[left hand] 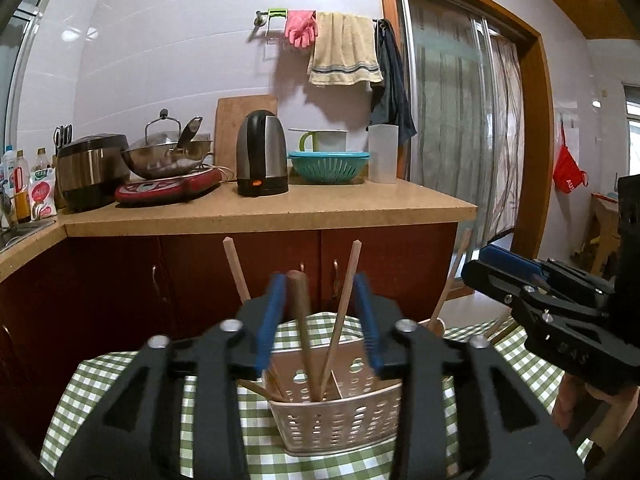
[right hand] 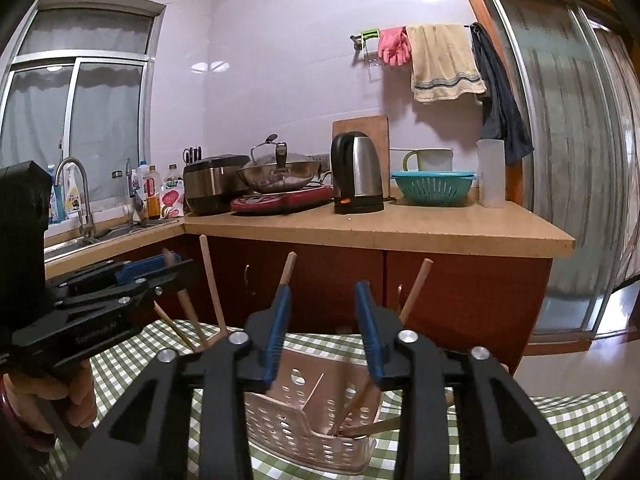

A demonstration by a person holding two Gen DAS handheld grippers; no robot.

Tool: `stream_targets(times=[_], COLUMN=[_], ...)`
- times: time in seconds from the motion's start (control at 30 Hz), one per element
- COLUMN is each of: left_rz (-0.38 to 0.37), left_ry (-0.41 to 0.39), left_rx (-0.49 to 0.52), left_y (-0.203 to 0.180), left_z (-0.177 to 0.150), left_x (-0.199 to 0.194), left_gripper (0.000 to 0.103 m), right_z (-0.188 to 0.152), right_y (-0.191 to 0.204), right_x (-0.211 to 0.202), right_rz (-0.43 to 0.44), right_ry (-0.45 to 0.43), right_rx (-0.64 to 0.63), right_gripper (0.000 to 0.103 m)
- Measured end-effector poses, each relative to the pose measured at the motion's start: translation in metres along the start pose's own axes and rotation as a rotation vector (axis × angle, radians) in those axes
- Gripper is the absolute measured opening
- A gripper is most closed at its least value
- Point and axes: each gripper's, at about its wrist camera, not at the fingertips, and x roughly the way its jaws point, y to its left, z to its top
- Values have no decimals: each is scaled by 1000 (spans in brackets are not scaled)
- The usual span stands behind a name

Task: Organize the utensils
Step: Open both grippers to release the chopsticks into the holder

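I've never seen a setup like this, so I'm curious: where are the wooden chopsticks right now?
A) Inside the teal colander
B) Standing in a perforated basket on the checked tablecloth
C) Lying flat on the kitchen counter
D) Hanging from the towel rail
B: the chopsticks stand leaning in the perforated basket, which sits on the green checked tablecloth.

A green-checked tablecloth carries the perforated utensil basket.

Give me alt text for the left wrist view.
The left gripper, fingers open, hovers over a perforated utensil holder on a green checked tablecloth; wooden utensils stand between the fingers, ungripped. The right gripper is at right, a kitchen counter behind.
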Motion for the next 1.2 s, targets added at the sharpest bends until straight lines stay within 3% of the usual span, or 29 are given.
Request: stream_targets(times=[0.37,0.63,1.0,1.2], left_rz=[2,10,30,37], left_ry=[-13,-25,-68,-69], left_rx=[6,14,42,46], left_y=[-3,-8,-19,-26], left_z=[4,5,6,-9], left_x=[-9,-21,-58,-83], left_gripper=[64,73,87,89], right_z=[4,7,2,-18], right_y=[7,13,18,22], right_x=[-10,-25,-55,-79], right_rz=[-10,-55,-87,-109], right_ry=[-5,-29,-39,-12], right_rx=[-17,-40,-39,-41], right_gripper=[55,71,78,78])
